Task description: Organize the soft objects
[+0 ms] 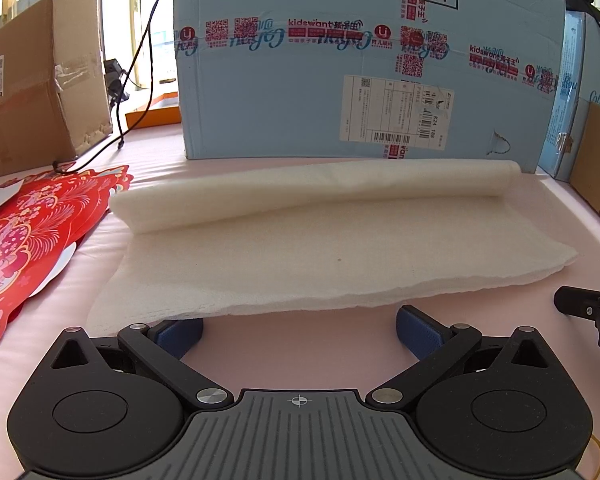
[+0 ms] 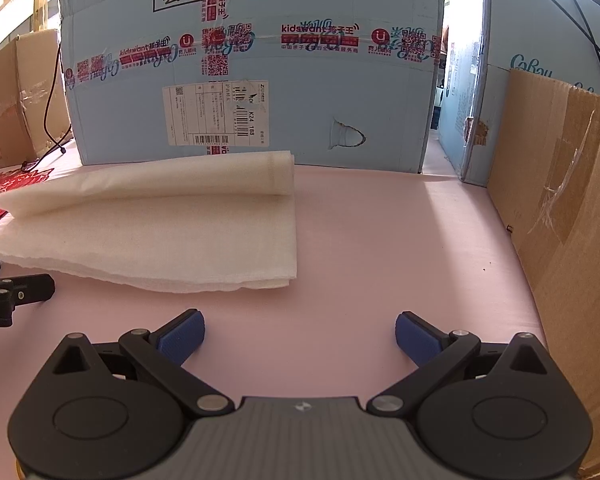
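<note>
A white foam sheet (image 1: 320,256) lies on the pink table, its far part rolled into a loose tube (image 1: 312,192). My left gripper (image 1: 300,330) is open at the sheet's near edge; the left pad sits just under that edge and nothing is between the pads. In the right wrist view the same sheet (image 2: 160,240) lies to the left, with its rolled end (image 2: 280,172) facing me. My right gripper (image 2: 300,336) is open over bare pink table, right of the sheet's near corner. Each gripper shows at the edge of the other's view.
A large light-blue carton (image 1: 360,60) stands right behind the sheet. Brown cardboard boxes stand at the left (image 1: 40,80) and along the right edge (image 2: 572,216). Red paper decorations (image 1: 32,240) lie left of the sheet. A black cable (image 1: 136,80) hangs at the back left.
</note>
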